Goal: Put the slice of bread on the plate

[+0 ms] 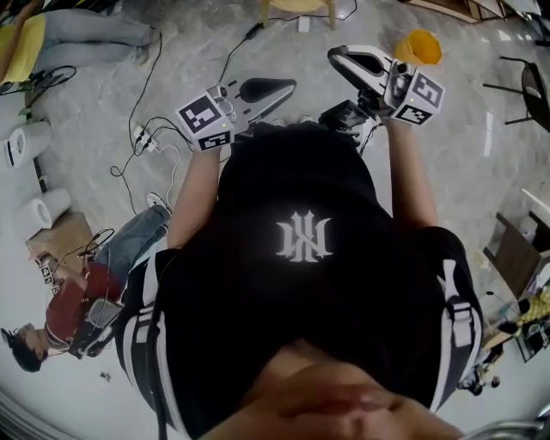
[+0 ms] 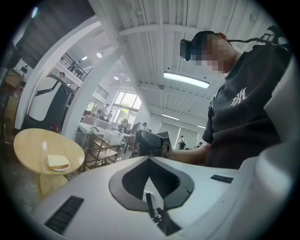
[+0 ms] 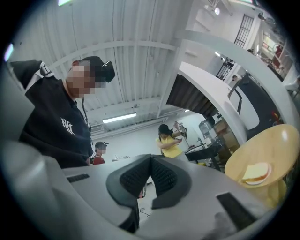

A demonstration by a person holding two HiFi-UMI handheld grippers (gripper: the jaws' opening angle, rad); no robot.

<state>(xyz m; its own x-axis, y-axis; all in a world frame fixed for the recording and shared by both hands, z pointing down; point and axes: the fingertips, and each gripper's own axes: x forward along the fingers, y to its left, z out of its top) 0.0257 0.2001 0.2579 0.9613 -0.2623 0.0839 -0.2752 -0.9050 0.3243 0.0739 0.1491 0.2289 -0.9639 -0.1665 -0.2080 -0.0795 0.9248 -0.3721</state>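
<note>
A slice of bread (image 2: pixel 57 161) lies on a small white plate (image 2: pixel 60 168) on a round wooden table (image 2: pixel 33 145), far off at the left of the left gripper view. In the right gripper view the same bread (image 3: pixel 255 172) and plate (image 3: pixel 260 181) sit at the right on the table (image 3: pixel 276 145). My left gripper (image 2: pixel 150 174) is shut and empty, held in front of my chest. My right gripper (image 3: pixel 151 172) is shut too, with nothing in it. In the head view both grippers (image 1: pixel 288 84) (image 1: pixel 337 53) point away from my body, and the table (image 1: pixel 418 45) shows beyond the right one.
Cables and a power strip (image 1: pixel 148 137) lie on the marble floor. A seated person (image 1: pixel 77 309) is at the lower left, paper rolls (image 1: pixel 26 142) further left. A stool (image 1: pixel 298 9) stands ahead, chairs (image 1: pixel 516 249) at the right. Racks and people fill the background (image 2: pixel 112 131).
</note>
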